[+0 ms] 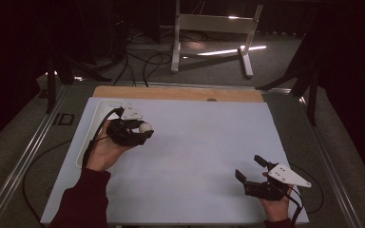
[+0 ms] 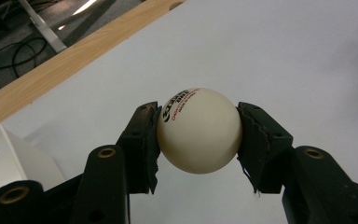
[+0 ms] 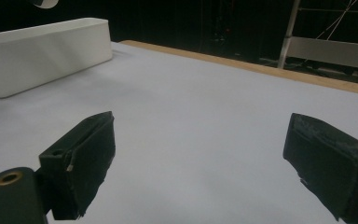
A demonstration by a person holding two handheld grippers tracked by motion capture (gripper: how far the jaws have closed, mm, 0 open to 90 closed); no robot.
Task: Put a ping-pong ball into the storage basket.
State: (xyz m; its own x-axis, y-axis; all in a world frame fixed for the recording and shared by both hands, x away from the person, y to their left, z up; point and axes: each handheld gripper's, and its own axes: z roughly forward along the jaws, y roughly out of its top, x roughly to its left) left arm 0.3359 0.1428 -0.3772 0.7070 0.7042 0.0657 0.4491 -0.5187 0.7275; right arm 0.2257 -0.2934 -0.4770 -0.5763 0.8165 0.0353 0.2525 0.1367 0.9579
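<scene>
A white ping-pong ball (image 2: 199, 130) with red and black print sits clamped between both pads of my left gripper (image 2: 198, 140), held above the white table sheet. In the high view that left gripper (image 1: 142, 130) is at the left of the table, beside the white tray, with the ball (image 1: 146, 127) at its tip. My right gripper (image 1: 250, 168) rests near the front right of the sheet, jaws wide apart. In the right gripper view the right gripper (image 3: 200, 158) has nothing between its pads, just bare sheet.
A long white tray (image 1: 91, 124) lies along the sheet's left edge, its wall (image 3: 46, 51) seen far left in the right gripper view. A wooden strip (image 1: 180, 93) borders the far edge. Beyond the table stand a white frame (image 1: 214, 33) and floor cables.
</scene>
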